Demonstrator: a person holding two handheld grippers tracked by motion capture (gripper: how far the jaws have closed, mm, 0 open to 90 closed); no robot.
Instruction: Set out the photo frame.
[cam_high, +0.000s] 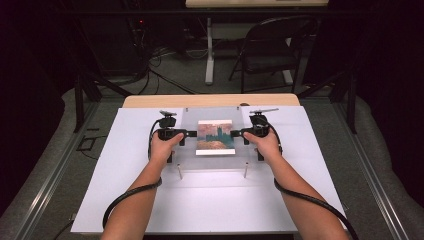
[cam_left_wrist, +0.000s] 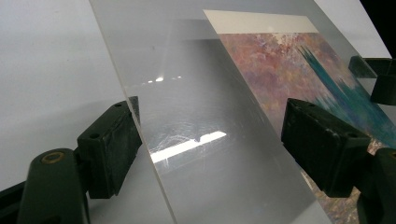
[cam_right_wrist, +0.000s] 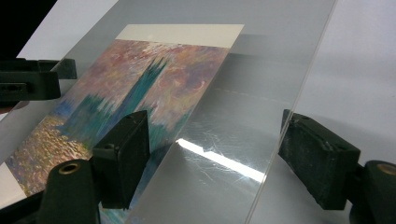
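Note:
A clear acrylic sheet (cam_high: 190, 117) lies over a colourful painting print (cam_high: 215, 136) on the white board. My left gripper (cam_high: 189, 134) stands at the sheet's left edge and my right gripper (cam_high: 236, 133) at its right edge, each held in a hand. In the left gripper view the sheet (cam_left_wrist: 196, 93) passes between my wide-apart jaws, the left gripper (cam_left_wrist: 210, 144) open around its edge, with the print (cam_left_wrist: 299, 65) beyond. The right gripper (cam_right_wrist: 210, 154) likewise straddles the sheet (cam_right_wrist: 261, 70), open, the print (cam_right_wrist: 154, 79) seen through it.
A white board (cam_high: 125, 190) covers a wooden table (cam_high: 210, 100). Two small metal pegs (cam_high: 180, 171) (cam_high: 246, 170) stand at the sheet's near edge. Behind the table are a folding chair (cam_high: 270, 45), a white table leg (cam_high: 209, 50) and floor cables.

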